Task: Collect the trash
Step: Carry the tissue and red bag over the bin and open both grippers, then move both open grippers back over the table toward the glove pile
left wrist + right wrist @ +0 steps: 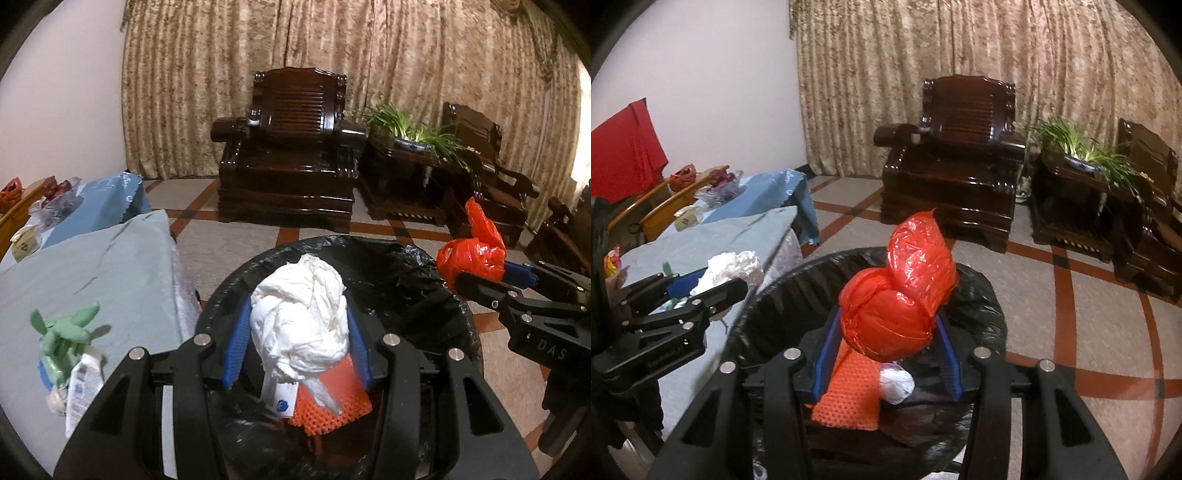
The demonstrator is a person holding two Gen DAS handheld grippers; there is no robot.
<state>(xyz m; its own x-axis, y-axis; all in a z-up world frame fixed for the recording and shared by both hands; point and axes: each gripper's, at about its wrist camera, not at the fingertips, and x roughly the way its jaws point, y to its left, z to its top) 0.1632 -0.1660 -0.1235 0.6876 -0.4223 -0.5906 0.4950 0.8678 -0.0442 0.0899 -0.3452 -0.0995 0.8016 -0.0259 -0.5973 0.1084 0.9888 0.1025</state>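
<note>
the left gripper (295, 332) clamps a crumpled white paper wad (301, 317), the right gripper (886, 339) a balled red plastic bag (897, 299), both over the black-lined round bin (436, 258); release only well inside its rim.

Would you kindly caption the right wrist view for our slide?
Right tongs hold a crumpled red plastic bag over the black-lined trash bin.

The left black plastic gripper (295, 343) has blue bumpy finger pads (236, 339) and round silver screws (202, 339). The right black plastic gripper (884, 345) looks the same, with small pale letters on its side.
</note>
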